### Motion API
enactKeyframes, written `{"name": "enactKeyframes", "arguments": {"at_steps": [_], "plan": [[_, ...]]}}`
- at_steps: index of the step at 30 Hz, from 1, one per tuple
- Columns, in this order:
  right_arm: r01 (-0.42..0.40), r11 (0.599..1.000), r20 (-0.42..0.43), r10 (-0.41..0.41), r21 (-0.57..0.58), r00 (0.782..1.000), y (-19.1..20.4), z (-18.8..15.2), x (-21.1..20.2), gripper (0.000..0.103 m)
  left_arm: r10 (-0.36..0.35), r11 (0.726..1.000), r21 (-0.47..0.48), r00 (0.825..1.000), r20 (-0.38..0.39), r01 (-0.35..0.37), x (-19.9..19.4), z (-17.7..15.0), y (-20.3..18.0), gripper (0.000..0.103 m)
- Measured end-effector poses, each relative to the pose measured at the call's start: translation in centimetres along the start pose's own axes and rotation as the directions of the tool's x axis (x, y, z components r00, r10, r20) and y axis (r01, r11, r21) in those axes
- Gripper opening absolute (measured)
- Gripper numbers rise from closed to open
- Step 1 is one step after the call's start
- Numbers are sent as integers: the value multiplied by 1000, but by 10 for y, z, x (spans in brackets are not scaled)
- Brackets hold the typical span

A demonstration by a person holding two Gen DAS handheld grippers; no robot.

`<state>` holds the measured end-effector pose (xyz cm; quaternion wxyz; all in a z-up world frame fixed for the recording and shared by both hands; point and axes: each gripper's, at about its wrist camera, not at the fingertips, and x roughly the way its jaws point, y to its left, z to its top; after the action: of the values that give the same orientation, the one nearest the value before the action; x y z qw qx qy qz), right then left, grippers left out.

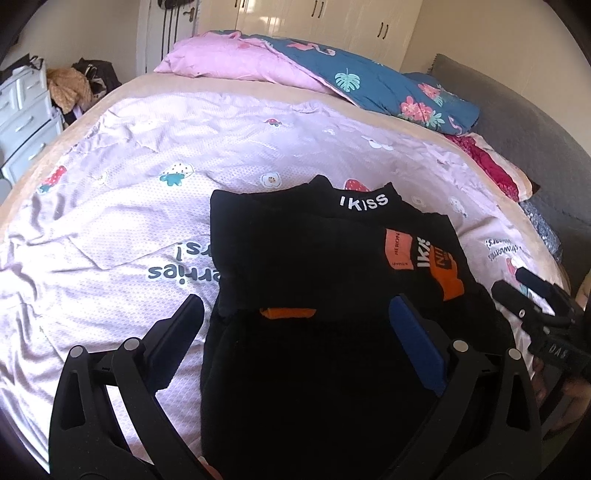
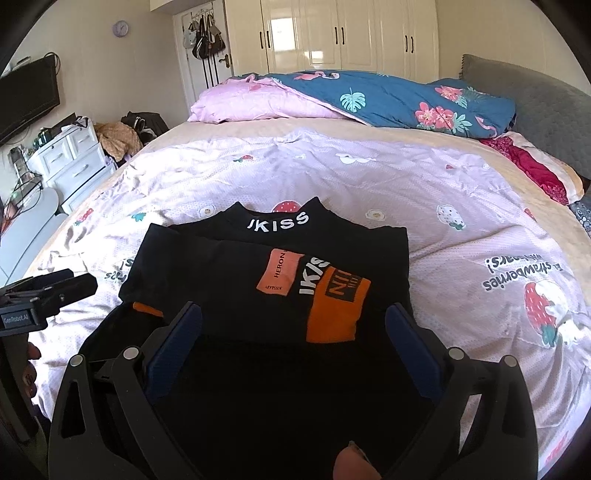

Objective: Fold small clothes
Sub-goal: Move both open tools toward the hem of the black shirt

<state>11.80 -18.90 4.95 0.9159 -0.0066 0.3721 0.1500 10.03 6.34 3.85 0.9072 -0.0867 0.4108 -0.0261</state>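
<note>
- A black top [image 1: 314, 258] with orange patches lies partly folded on the bed's pink sheet [image 1: 110, 221], collar away from both cameras.
- Left gripper [image 1: 295, 317]: fingers apart, above the top's near left part, gripping nothing.
- Right gripper [image 2: 293, 325]: fingers apart, above the near middle of the top.
- Only the right view shows a wall clock [image 2: 120, 28], a TV [image 2: 26, 99] and hanging bags [image 2: 205, 37].
- Each view catches the other gripper at its edge.
</note>
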Motion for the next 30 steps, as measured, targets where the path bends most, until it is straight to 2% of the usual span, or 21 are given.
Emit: {"name": "enactKeyframes", "arguments": {"at_steps": [17,30], "plan": [[1,1000,-2,-1,-2,1000,-3,-20,-24,99,39,999,-3,999,1,-39,-30,-28,21,94],[7,1000,-22,-8,-28,1000,-6,-39,-34,99,63,998,-1,996,-65,-63,-33,-64,32,94]]}}
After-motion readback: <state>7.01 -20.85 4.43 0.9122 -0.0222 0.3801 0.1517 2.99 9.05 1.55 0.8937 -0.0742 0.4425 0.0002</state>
